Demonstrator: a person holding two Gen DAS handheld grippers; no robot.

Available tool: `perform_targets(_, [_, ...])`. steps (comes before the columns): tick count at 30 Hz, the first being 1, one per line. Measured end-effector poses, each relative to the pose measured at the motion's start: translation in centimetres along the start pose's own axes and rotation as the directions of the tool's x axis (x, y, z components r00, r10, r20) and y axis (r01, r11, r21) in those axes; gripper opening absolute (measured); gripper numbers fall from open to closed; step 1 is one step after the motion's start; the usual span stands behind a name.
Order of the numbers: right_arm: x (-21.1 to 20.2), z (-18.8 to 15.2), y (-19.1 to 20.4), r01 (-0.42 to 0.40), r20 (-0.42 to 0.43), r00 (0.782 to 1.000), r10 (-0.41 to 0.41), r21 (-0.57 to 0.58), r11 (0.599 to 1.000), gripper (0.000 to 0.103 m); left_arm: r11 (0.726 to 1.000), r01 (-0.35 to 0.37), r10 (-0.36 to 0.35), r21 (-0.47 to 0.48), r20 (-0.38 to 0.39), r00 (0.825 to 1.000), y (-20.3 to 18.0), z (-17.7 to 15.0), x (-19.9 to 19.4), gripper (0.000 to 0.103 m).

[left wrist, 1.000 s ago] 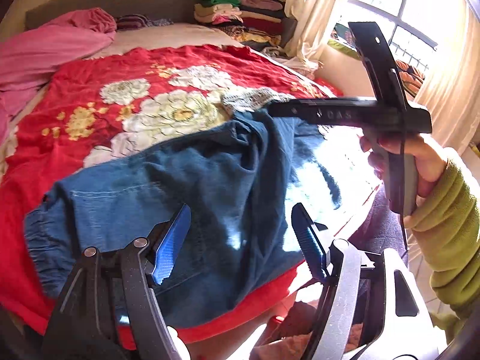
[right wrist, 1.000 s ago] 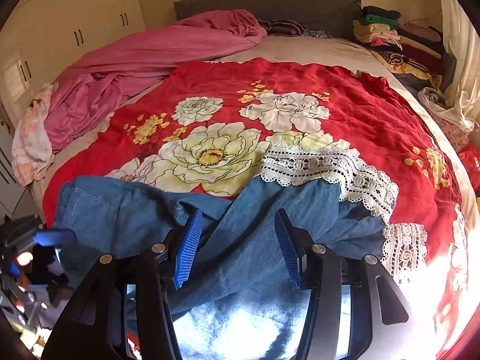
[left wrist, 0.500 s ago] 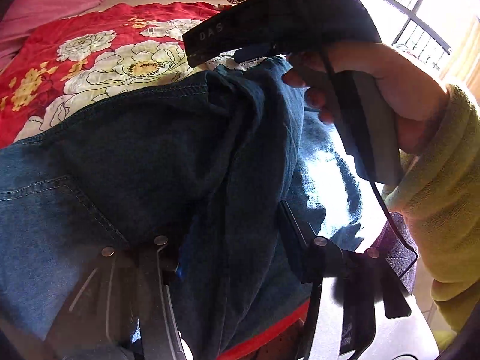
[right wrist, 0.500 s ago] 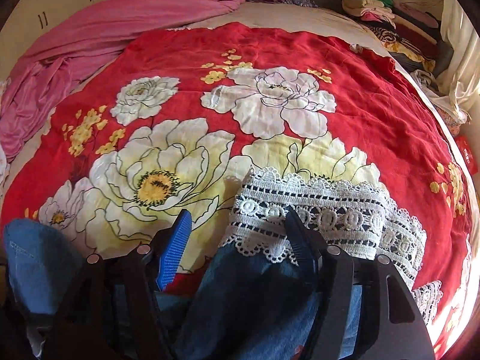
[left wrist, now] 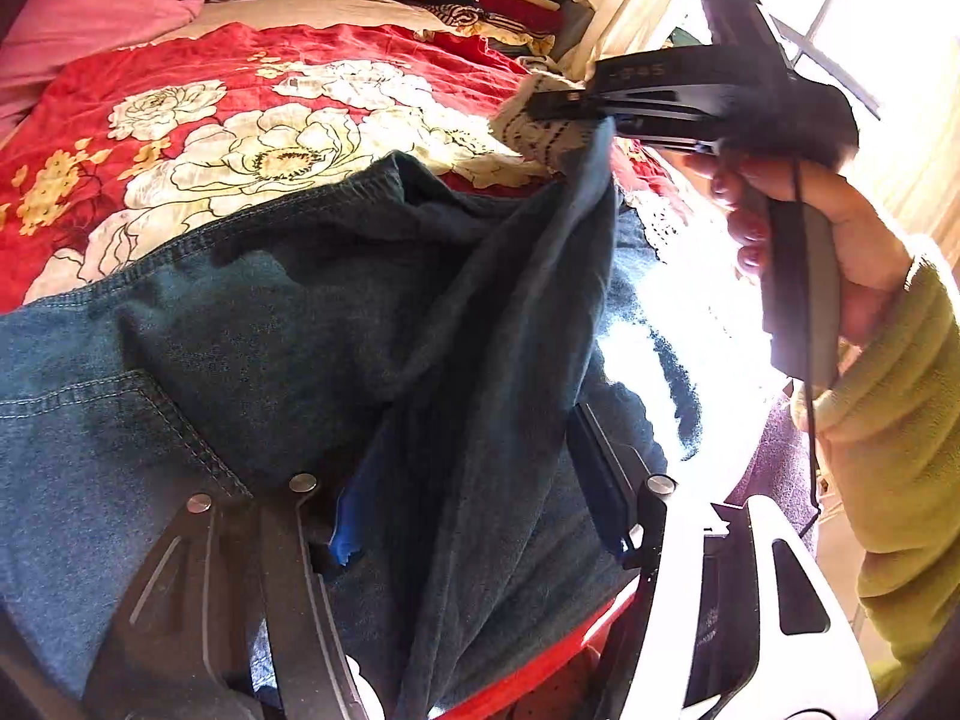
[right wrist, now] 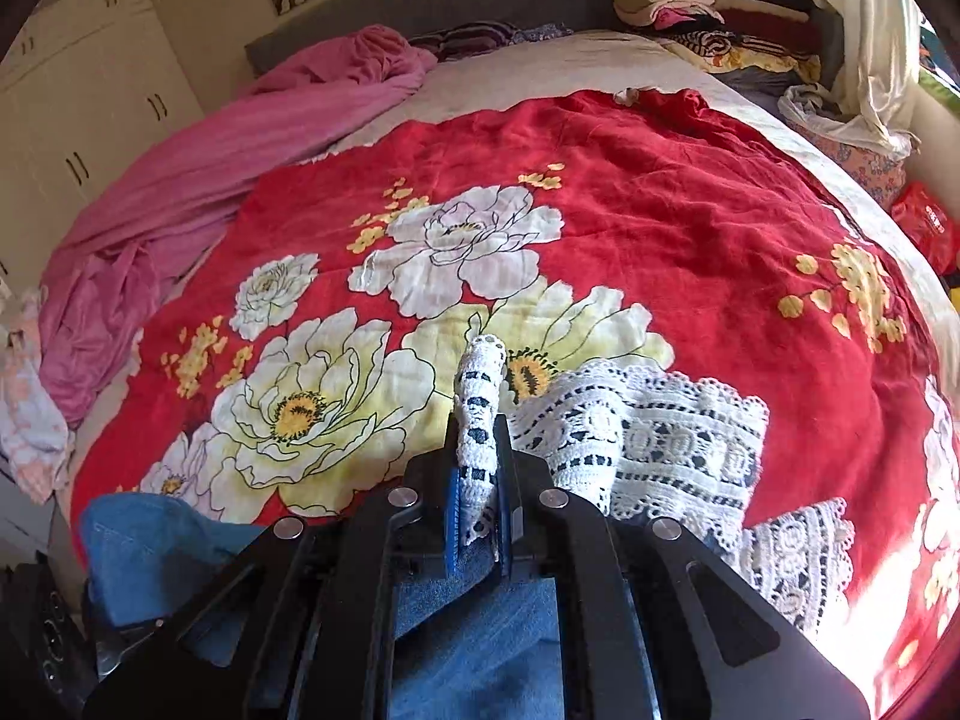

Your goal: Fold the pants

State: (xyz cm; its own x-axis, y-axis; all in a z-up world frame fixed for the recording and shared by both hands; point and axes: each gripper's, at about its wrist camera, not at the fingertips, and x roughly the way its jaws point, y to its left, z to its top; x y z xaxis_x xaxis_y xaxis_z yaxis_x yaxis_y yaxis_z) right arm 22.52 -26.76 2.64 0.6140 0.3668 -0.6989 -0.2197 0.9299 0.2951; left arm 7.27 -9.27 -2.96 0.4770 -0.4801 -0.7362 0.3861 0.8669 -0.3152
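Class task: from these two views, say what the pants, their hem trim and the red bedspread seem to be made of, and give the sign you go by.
Pants: blue denim, probably cotton; matte, faded weave with pale topstitched seams.
Hem trim: white openwork lace, crochet-like; the holes show dark through it.
Bedspread: thin woven cloth, possibly cotton; matte, finely creased, with printed flowers.

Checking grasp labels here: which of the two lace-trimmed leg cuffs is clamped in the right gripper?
The left-hand lace cuff, pinched upright in the right gripper; the other cuff lies flat on the red quilt.
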Motion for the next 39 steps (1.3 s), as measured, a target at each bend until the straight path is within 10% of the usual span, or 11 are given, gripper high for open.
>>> perform_targets(4, [-5.2,-1.7,-2.5,-0.023,0.082,0.997,0.013,0.122,0.992,0.008,0.999,-0.006,0.006,0.044,0.009,1.000,-0.9,0.1,0.0,0.049])
perform_targets(6, [-7.4,-3.2,-3.7,-0.029,0.110,0.994,0.009,0.186,0.982,0.008,0.996,-0.015,0.013,0.089,0.027,1.000,-1.9,-0.2,-0.5,0.019])
perform_targets(9, [-10.0,-6.4,-5.5,-0.049,0.145,0.989,0.007,0.292,0.955,0.008,0.990,-0.004,-0.001,0.144,0.034,0.999,-2.6,-0.5,-1.0,0.008])
perform_targets(17, [-11.8,-15.5,-8.8,0.007,0.076,0.996,-0.044,0.431,0.902,0.014,0.974,-0.047,0.042,0.222,0.029,0.999,-2.7,-1.9,-1.4,0.007])
perform_targets(21, [-12.1,-16.8,-9.9,0.005,0.082,0.996,-0.046,0.442,0.897,0.033,0.968,-0.049,0.049,0.247,0.004,0.999,-2.7,-2.0,-0.3,0.007])
perform_targets(28, [-13.4,-17.1,-11.3,0.007,0.096,0.994,-0.056,0.450,0.893,0.014,0.962,-0.063,0.070,0.265,-0.017,0.997,-2.6,-2.6,-0.2,0.001])
perform_targets(39, [-13.4,-17.8,-11.4,0.044,0.043,0.997,-0.066,0.387,0.921,0.023,0.956,-0.110,0.126,0.272,-0.042,0.991,-1.1,-4.5,-0.6,0.001])
